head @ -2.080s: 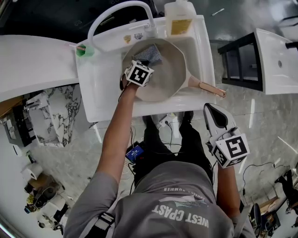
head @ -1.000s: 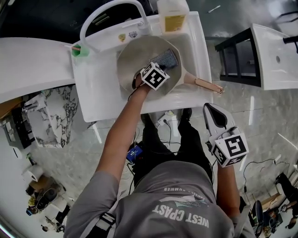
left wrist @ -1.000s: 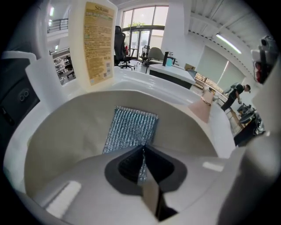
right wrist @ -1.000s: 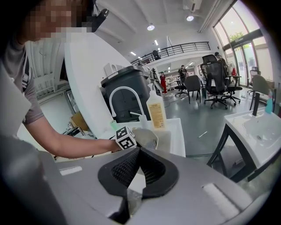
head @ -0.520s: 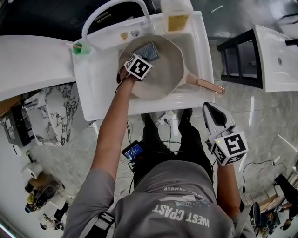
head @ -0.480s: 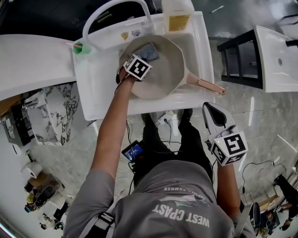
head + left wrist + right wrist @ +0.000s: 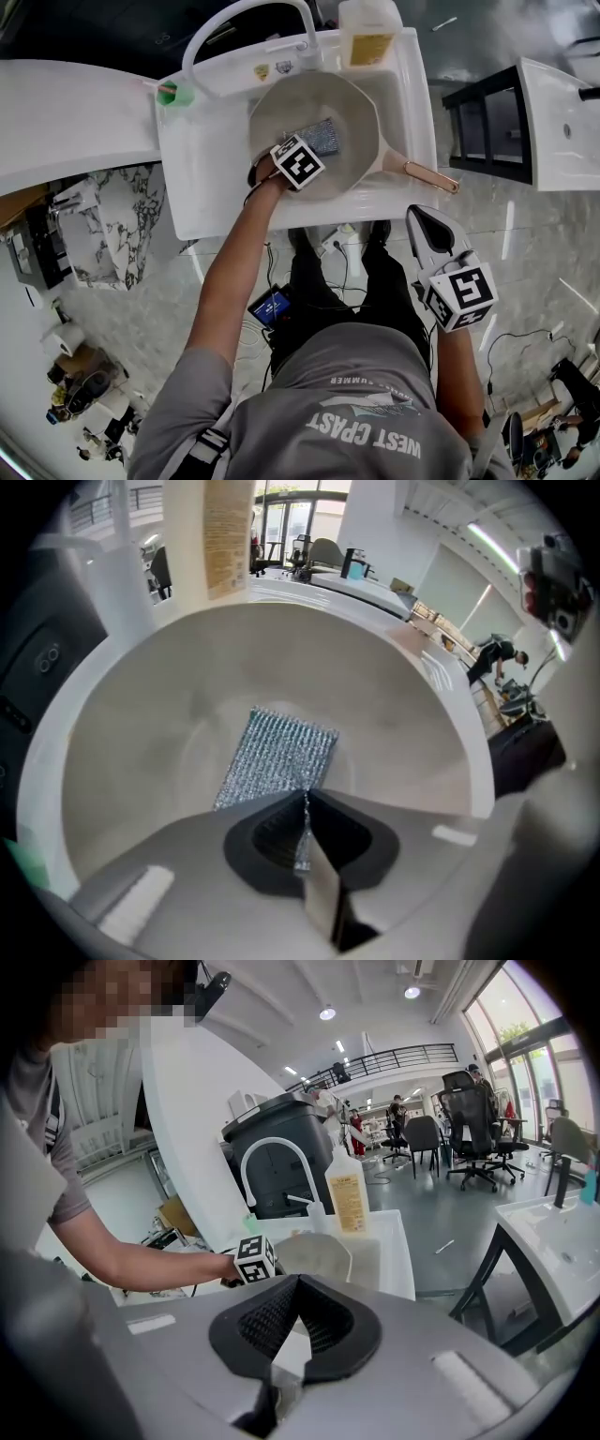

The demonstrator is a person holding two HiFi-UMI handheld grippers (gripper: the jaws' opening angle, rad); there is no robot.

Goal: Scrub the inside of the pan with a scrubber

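The pan (image 7: pixel 352 98) sits in the white sink (image 7: pixel 202 178), filling most of the basin. Its copper-coloured handle (image 7: pixel 427 175) sticks out over the sink's front right corner. The silvery mesh scrubber (image 7: pixel 324 137) lies flat on the pan's floor, about in the middle and a little toward the handle side.

The left tongs (image 7: pixel 312 150) reach steeply down into the pan. In the left gripper view, these tongs (image 7: pixel 304 797) are clenched on the near edge of the scrubber (image 7: pixel 278 757), with the rest of it spread over the pale bottom of the pan (image 7: pixel 281 653).

The right tongs (image 7: pixel 423 218) hang in front of the sink, well apart from it and above the floor. In the right gripper view they (image 7: pixel 298 1281) are clenched with nothing between them.

A curved faucet (image 7: pixel 246 17) and a soap bottle (image 7: pixel 367 36) stand along the sink's back edge.
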